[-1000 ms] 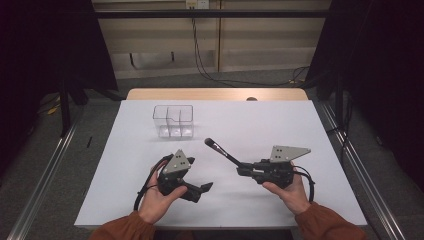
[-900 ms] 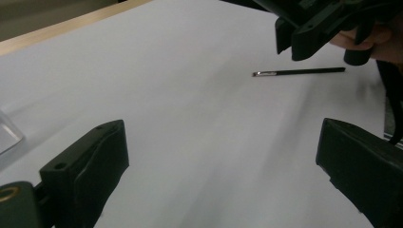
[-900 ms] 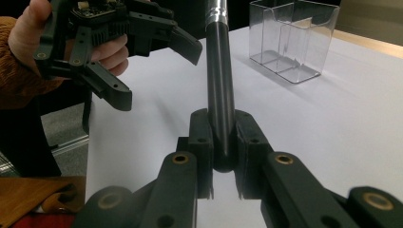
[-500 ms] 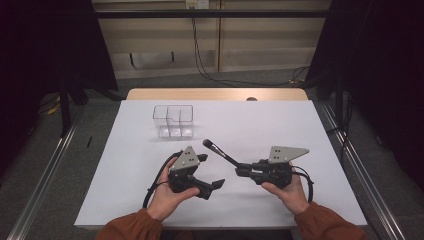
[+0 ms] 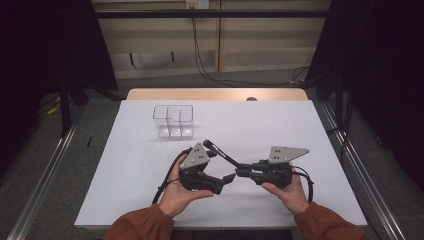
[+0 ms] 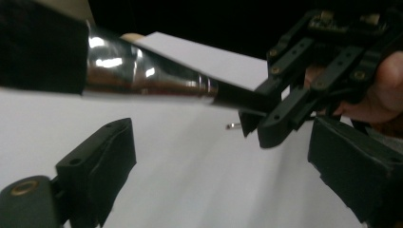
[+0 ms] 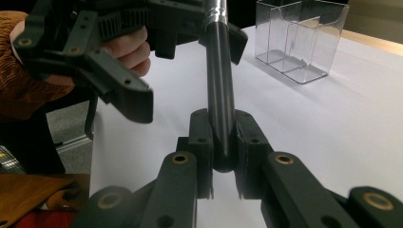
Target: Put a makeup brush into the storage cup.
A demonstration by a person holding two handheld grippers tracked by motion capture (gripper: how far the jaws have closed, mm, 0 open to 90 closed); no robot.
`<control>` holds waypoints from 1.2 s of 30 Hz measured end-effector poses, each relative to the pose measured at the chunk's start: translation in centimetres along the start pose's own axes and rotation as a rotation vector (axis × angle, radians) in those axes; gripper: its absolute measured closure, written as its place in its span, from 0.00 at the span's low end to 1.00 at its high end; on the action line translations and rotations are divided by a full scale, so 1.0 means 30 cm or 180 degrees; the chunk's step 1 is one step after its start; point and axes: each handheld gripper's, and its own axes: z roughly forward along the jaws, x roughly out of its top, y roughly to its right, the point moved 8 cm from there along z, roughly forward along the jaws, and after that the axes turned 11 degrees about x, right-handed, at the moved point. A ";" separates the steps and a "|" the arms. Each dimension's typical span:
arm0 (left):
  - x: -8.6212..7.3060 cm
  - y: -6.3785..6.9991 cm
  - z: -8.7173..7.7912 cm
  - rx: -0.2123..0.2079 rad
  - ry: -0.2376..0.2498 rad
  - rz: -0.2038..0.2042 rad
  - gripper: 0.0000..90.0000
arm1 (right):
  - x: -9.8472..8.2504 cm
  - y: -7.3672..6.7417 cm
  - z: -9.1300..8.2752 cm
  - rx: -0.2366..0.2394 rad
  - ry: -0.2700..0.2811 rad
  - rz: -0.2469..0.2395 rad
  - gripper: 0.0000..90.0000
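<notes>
Left gripper nearer; brush handle between right fingers.

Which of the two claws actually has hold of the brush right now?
The right claw: its jaws are clamped on the end of the brush handle. The left claw stands wide open beneath the metal ferrule, pads not touching it, having just closed slightly.

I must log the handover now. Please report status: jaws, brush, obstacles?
Right gripper shut on makeup brush handle. Left gripper open around the brush, jaws just closing slightly, not pressing. Clear organizer apart, nothing blocking.
</notes>
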 end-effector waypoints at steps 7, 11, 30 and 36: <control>0.016 0.007 0.007 -0.0032 0.0104 -0.0090 0.20 | -0.002 -0.001 0.000 -0.0001 0.0003 -0.0001 0.89; 0.030 -0.003 -0.002 -0.0014 0.0187 -0.0205 0.27 | -0.002 0.000 -0.001 -0.0014 0.0004 0.0001 0.89; 0.066 -0.031 0.002 -0.0056 0.0315 -0.0616 0.62 | -0.012 0.008 0.005 0.0039 0.0056 0.0090 0.89; 0.079 -0.030 0.014 -0.0084 0.0334 -0.0664 0.68 | -0.015 -0.001 0.010 0.0061 0.0049 0.0075 0.88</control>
